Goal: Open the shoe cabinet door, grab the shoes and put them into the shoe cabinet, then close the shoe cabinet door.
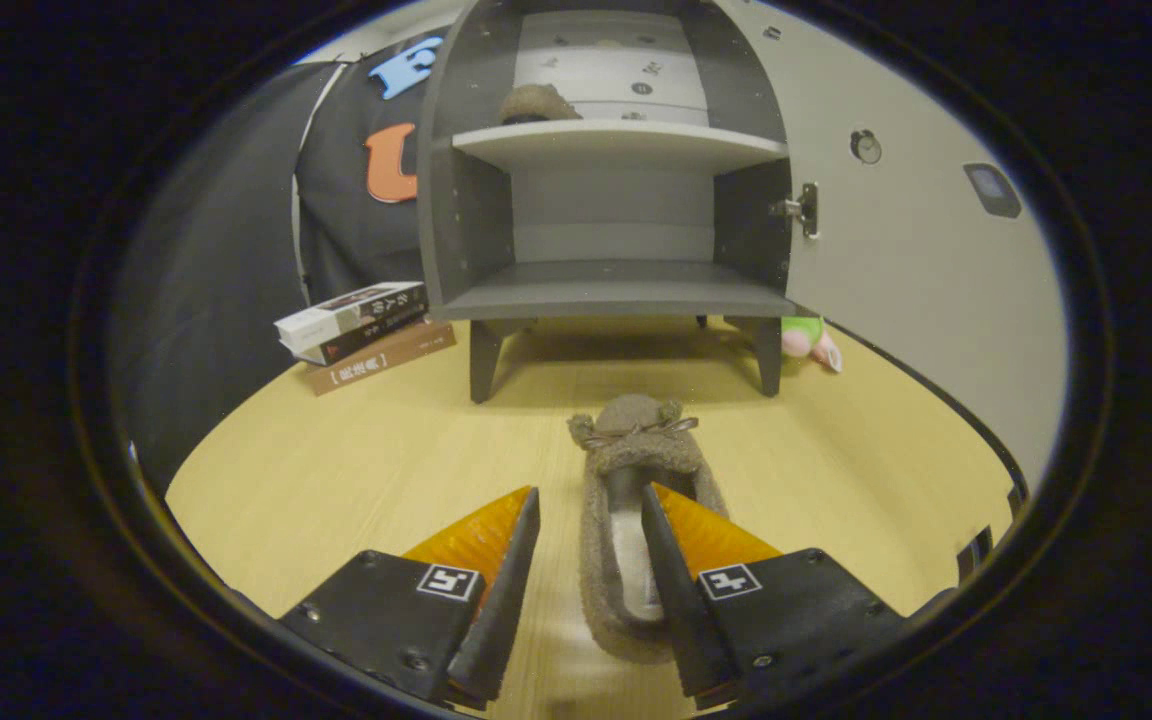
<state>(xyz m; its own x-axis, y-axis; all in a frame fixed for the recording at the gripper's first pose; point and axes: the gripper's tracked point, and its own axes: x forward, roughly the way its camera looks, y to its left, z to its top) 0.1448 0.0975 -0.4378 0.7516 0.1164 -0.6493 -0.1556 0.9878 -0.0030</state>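
A fuzzy brown slipper with a small bow lies on the wooden table, toe toward the grey shoe cabinet. My gripper is open and straddles the slipper's left side wall. One finger is inside the shoe's opening and the other is outside it on the left, with a gap still showing between that finger and the wall. The cabinet door stands swung wide to the right. A second brown slipper rests on the upper shelf.
A stack of books lies left of the cabinet's legs. A pink and green plush toy sits behind the cabinet's right leg, by the open door. Bare light wood table spreads between my fingers and the cabinet.
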